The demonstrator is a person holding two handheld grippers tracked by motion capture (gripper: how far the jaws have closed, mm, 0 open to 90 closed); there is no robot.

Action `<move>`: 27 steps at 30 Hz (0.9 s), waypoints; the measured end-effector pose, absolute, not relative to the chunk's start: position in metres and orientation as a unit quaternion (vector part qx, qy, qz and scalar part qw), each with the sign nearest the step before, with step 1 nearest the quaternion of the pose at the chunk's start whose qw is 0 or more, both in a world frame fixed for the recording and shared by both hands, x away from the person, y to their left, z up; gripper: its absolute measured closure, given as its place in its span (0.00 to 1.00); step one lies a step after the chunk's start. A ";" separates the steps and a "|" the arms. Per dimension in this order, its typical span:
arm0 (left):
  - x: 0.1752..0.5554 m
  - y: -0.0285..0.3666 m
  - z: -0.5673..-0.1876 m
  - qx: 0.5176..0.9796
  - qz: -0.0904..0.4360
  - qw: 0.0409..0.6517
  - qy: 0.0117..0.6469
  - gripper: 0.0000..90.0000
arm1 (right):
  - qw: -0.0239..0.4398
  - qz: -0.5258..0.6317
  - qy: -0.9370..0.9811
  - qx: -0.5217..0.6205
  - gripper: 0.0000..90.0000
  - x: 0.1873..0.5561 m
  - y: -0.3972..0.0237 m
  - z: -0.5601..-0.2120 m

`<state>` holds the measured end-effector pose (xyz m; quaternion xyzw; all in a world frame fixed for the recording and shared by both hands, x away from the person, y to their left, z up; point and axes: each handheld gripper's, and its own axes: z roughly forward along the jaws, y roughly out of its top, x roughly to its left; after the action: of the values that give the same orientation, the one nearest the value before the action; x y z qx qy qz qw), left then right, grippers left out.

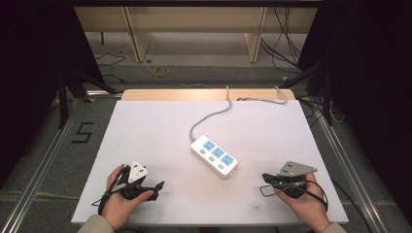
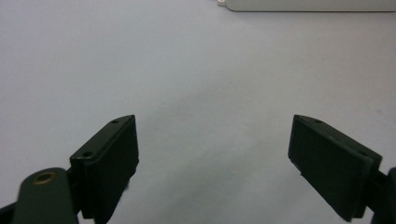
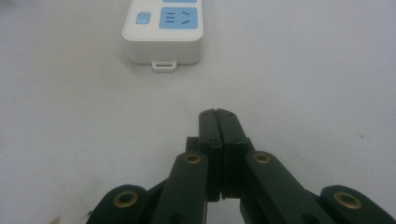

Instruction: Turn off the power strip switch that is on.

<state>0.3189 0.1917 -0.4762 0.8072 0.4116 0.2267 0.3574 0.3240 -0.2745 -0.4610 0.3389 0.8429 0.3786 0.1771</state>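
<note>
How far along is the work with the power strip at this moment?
Nothing looks done: the white power strip lies untouched mid-table, its grey cable trailing off the far edge. Nothing is in hand: the left gripper is open and empty, the right gripper shut on nothing, both near the front edge. Reaching the strip remains.

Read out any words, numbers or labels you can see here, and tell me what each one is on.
"5": black marking on the grey floor, left of the table.
The power strip has blue socket faces and switch buttons, with no readable lettering.
No other text.
</note>
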 end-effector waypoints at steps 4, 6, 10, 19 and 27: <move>0.320 0.192 -0.477 0.808 0.229 0.352 0.414 0.18 | 0.179 0.373 0.846 0.336 1.00 0.325 -0.274 -0.460; 0.320 0.192 -0.476 0.807 0.229 0.352 0.415 0.18 | 0.178 0.367 0.848 0.338 1.00 0.326 -0.273 -0.459; 0.320 0.192 -0.476 0.804 0.230 0.355 0.418 0.18 | 0.173 0.362 0.852 0.337 1.00 0.328 -0.270 -0.457; 0.320 0.192 -0.476 0.803 0.231 0.357 0.418 0.18 | 0.162 0.354 0.858 0.334 1.00 0.331 -0.266 -0.454; 0.320 0.192 -0.476 0.803 0.232 0.356 0.418 0.18 | 0.147 0.348 0.863 0.336 1.00 0.334 -0.261 -0.450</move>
<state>0.3198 0.1922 -0.4762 0.8026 0.4183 0.2323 0.3564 0.3335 -0.2612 -0.4500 0.3358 0.8626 0.3485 0.1474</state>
